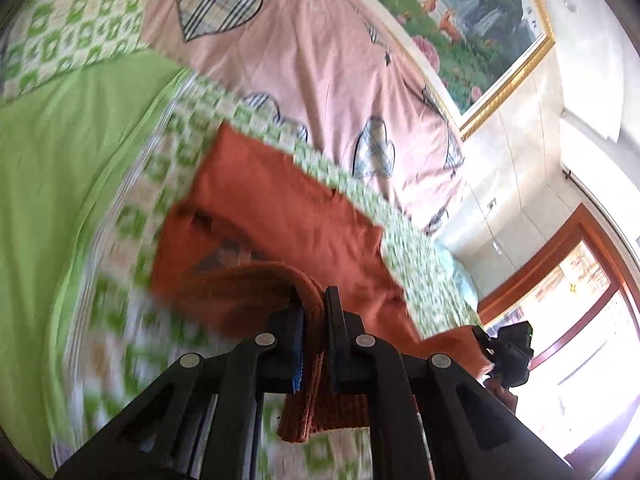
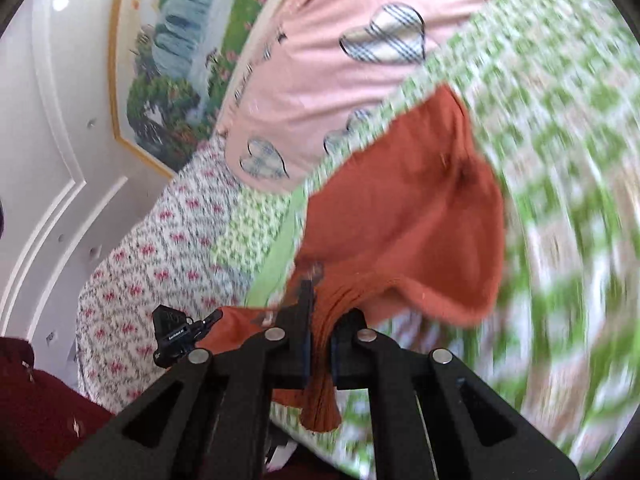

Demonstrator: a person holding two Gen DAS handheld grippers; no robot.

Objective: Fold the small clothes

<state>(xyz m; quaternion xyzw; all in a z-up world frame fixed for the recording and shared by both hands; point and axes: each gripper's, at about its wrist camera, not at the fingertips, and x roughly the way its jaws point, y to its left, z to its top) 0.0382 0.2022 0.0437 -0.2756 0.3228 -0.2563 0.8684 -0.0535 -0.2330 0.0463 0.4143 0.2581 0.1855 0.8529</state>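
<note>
The left gripper [image 1: 311, 304] is tilted over the bed [image 1: 60, 152], its fingers [image 1: 334, 320] clamped on a ribbed edge of the one orange sweater [image 1: 280, 204]; the right gripper [image 2: 322, 312] does likewise, fingers [image 2: 306, 312] pinching another ribbed edge of the sweater [image 2: 408, 200]; the garment hangs partly lifted above the green-patterned bedcover [image 2: 560, 160]; both views are motion-blurred; one framed picture [image 1: 476, 12] hangs on the wall.

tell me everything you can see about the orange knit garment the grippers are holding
The orange garment is a rust-coloured knit with a ribbed edge. The left gripper and right gripper are each shut on that ribbed edge, lifting it, so the near part is raised and curling over. The rest lies spread on the green checked bedspread, beside a pink heart-print quilt.
</note>
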